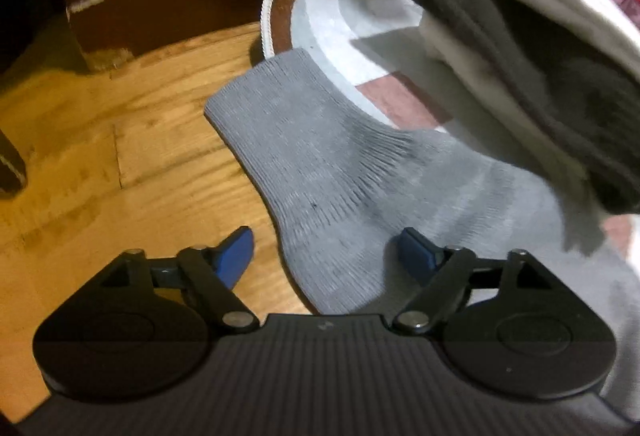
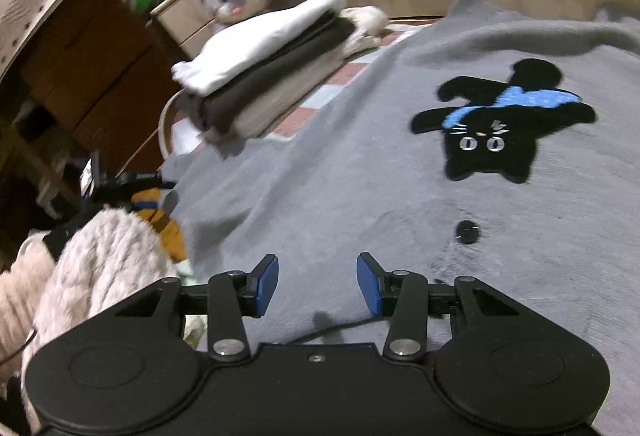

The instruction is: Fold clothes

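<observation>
With the grey knitted sweater bearing a black cat patch (image 2: pixel 400 176) lying spread on the bed, the left gripper (image 1: pixel 326 248), jaws wide and empty, is hovering over its ribbed sleeve cuff (image 1: pixel 288 132) hanging past the edge, and should be pinching the cuff squarely, while the right gripper (image 2: pixel 318 284) is hanging half-open and empty.

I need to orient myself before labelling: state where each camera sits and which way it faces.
Left wrist: on the left gripper, looking down at the grey garment's ribbed cuff hanging over a wooden floor; open blue pads show.
Right wrist: on the right gripper, facing across the spread garment's cat patch; open pads, a fuzzy sleeve.
Shared: the folded stack.
</observation>
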